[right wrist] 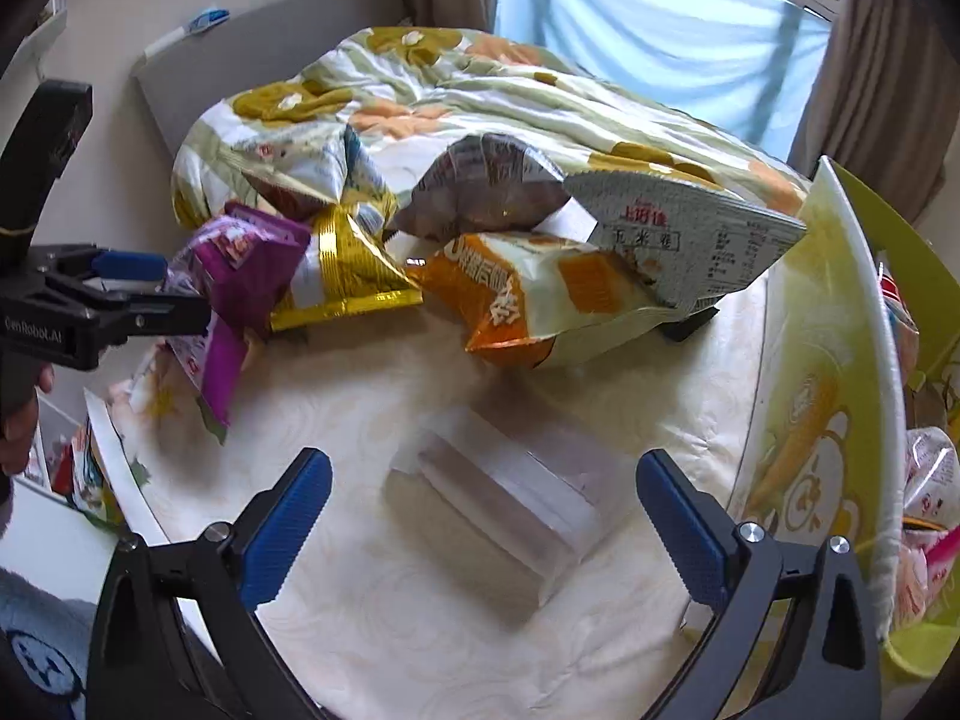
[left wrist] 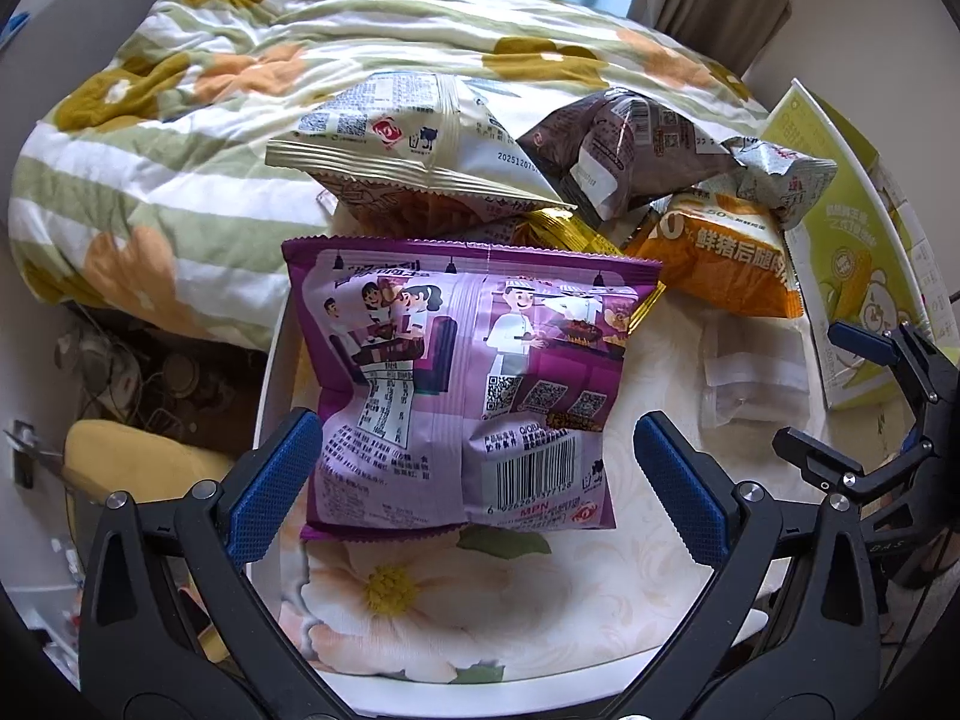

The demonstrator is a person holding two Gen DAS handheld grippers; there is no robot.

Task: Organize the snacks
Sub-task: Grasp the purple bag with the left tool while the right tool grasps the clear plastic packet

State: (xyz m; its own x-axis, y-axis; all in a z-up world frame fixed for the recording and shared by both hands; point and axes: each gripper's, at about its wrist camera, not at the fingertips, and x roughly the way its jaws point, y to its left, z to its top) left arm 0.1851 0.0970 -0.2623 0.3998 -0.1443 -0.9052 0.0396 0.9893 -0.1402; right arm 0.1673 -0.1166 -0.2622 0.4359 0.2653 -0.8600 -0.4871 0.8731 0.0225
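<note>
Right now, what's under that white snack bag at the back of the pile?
Under the white bag a brown-printed packet peeks out, and a gold bag shows beside it. How far either one runs beneath is covered, as is anything else below.

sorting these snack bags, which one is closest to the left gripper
The purple bag, lying barcode side up between the open fingers of the left gripper. The white, brown and orange bags sit farther back in the pile.

Purple snack bag (left wrist: 462, 384) flat, other packets (left wrist: 600, 168) heaped behind
</note>
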